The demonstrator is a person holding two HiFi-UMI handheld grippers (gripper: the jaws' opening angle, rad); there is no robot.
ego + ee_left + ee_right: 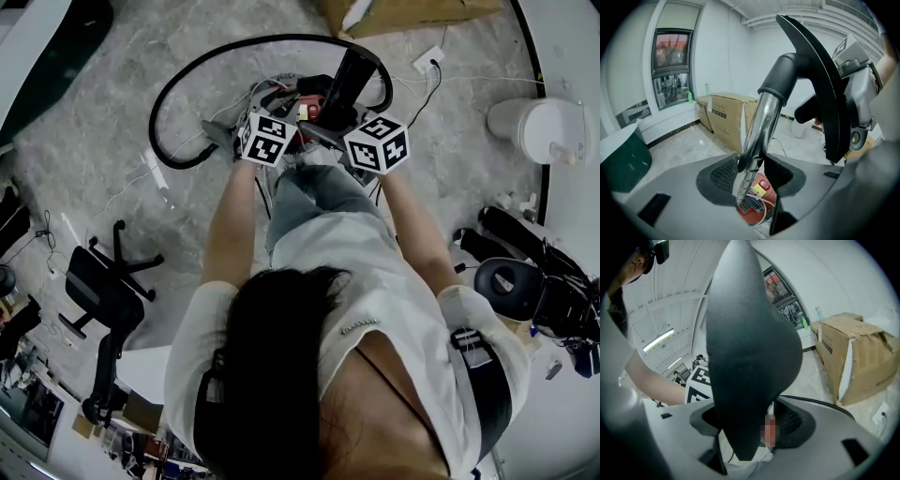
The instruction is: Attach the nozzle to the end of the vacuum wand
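While the person stands over the grey floor (pixel 112 84), everything is happening just beyond their knees. A black hose (pixel 281 38) sweeps in a big loop across the far side, and a cardboard box (pixel 726 117) sits farther off by the wall. Off to the left there's a black office chair (pixel 103 291), well apart from the work.

Now the nozzle (pixel 820 84): it's the broad, flat black head, up in the air between the two hands, and its curved black neck sits on the top end of the vacuum wand (pixel 761 122). The wand is a shiny chrome tube that tilts up and away from the left gripper (pixel 752 176), and that gripper's jaws are clamped on its lower stretch, one pad on each side.

Over to the right gripper (pixel 754 427): the nozzle fills its view and its pointed end hangs down between the jaws. The jaws stand apart, though, with a clear gap on the right side, so nothing is pinching it. Smallest of all, the red vacuum body (pixel 761 187) peeks out below the left jaws, near the floor.
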